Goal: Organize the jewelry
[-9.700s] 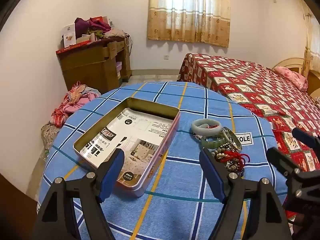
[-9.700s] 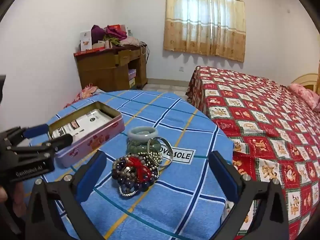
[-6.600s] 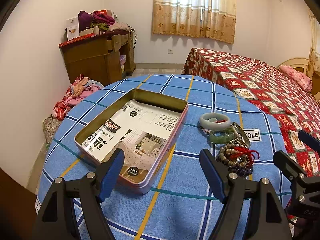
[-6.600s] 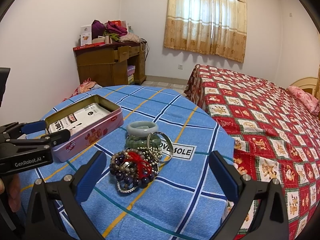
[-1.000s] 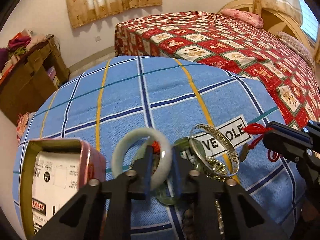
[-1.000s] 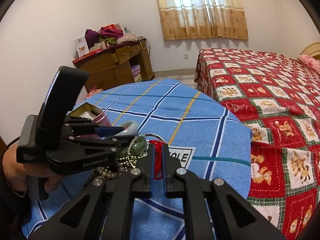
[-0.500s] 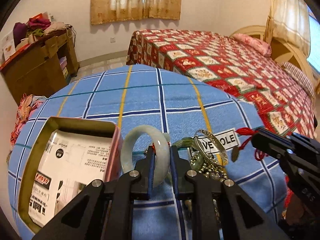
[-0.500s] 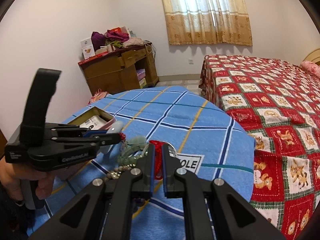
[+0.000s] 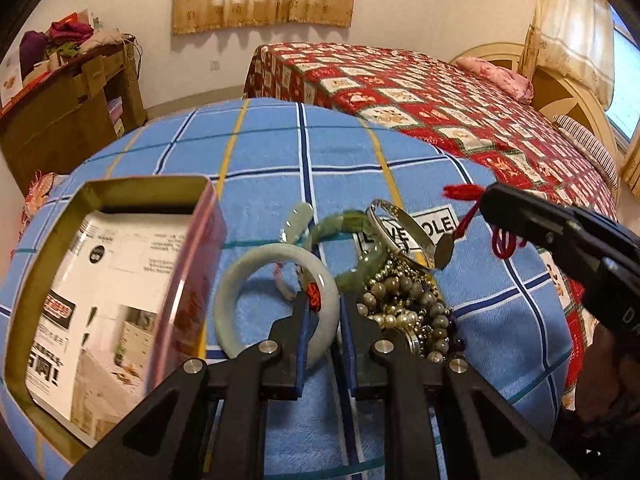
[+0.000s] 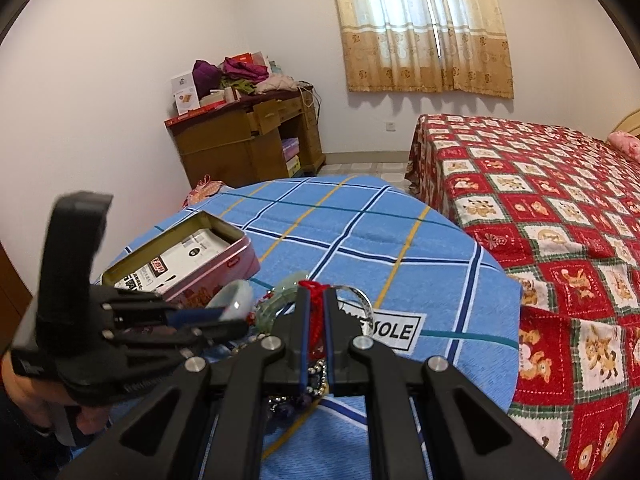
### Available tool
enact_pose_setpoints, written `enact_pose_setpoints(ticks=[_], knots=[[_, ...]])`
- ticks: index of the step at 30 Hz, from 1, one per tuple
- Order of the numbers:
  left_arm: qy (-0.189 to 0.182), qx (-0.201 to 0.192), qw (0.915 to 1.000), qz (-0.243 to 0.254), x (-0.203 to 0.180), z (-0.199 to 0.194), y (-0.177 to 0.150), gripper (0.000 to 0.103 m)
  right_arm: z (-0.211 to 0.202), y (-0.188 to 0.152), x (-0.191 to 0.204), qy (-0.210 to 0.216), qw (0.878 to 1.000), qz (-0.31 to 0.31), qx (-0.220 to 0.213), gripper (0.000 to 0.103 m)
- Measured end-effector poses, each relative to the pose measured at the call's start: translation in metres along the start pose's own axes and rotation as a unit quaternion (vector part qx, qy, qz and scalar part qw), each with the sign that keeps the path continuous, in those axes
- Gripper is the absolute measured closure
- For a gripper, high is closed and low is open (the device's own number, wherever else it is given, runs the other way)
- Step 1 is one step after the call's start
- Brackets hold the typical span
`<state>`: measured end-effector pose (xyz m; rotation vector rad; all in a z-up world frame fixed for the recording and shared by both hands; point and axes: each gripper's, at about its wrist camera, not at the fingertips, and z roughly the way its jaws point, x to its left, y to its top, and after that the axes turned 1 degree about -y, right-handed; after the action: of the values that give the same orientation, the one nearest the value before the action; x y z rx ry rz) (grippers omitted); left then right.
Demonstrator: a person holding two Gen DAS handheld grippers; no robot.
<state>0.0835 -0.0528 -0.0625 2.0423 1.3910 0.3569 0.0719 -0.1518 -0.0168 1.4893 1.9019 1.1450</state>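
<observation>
Jewelry lies in a tangled heap on the blue checked tablecloth, just beyond and to the right of the left gripper, whose jaws are clamped on the rim of a pale jade bangle. The bangle stands lifted at a tilt, its ring spreading out to the left of the fingertips, and a small red tag shows at the pinch point. Just left of the bangle sits an open pink tin with a printed paper lying inside it. Ahead of this gripper, a green bangle and a silver bangle rest at the far edge of the heap, with strings of grey and pearl beads nearer in, beside the right finger. The right gripper has its jaws pressed together on a red cord, which runs up from the heap; in the left wrist view the cord's tassel pokes out past the fingertips and a small pendant hangs below them. A white label lies on the cloth just right of this gripper. Further out stand a bed with a red patchwork cover, a wooden desk and a curtained window.
</observation>
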Motion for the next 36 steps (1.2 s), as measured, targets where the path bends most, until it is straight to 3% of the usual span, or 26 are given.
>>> enact_pose_setpoints(ticks=[12, 17, 25, 31, 36], knots=[[0.005, 0.016, 0.9998, -0.006, 0.001, 0.000, -0.007, 0.086, 0.001, -0.002, 0.001, 0.002, 1.000, -0.001, 0.002, 0.094], [0.019, 0.023, 0.9995, -0.008, 0.003, -0.001, -0.011, 0.073, 0.000, -0.003, 0.003, 0.001, 1.000, -0.003, 0.003, 0.094], [0.030, 0.031, 0.9989, 0.020, 0.000, -0.008, -0.023, 0.073, 0.001, -0.005, 0.009, 0.004, 1.000, -0.007, 0.007, 0.094], [0.003, 0.029, 0.9995, 0.008, 0.005, -0.019, -0.024, 0.073, 0.002, -0.006, 0.011, 0.005, 1.000, -0.010, 0.008, 0.094], [0.013, 0.033, 0.9984, 0.043, -0.002, -0.021, -0.027, 0.073, 0.003, -0.007, 0.014, 0.006, 1.000, -0.012, 0.009, 0.094]])
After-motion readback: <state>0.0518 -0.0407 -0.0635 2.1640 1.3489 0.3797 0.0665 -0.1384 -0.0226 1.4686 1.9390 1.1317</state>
